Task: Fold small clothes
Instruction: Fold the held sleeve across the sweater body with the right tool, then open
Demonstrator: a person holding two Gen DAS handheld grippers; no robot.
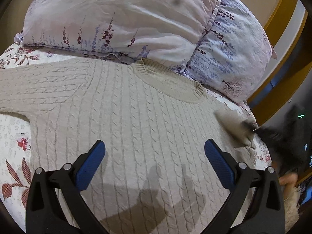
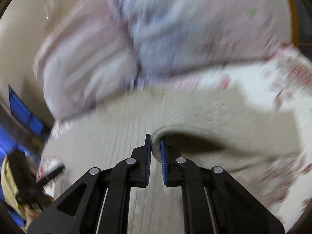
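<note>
Covering most of both views, the bed (image 1: 11,142) carries a white sheet printed with red flowers, bare at the left edge of the left wrist frame and at the right of the right wrist frame. Across the upper half of the left wrist view lies a duvet (image 1: 120,17) in pale lilac with lavender sprigs, bunched against the top of the sweater (image 1: 148,117); the same duvet fills the upper part of the blurred right wrist frame.

The sweater, beige cable knit, lies flat on the bed across the centre and lower part of the left wrist view. Its neckline (image 1: 169,80) sits just below the duvet, right of centre, and one sleeve (image 1: 39,81) stretches out to the left edge. The other sleeve is lifted: in the right wrist view it arches from the right of the frame over toward the centre, with shadow under the fold.

The right gripper (image 2: 156,150) is clenched on the edge of that lifted sleeve, cloth pinched between its blue pads. In the left wrist view it shows as a dark blur at the right edge.

The left gripper (image 1: 155,152) is released, its jaws spread wide above the sweater's body at lower centre, nothing between the pads (image 1: 91,165).
</note>
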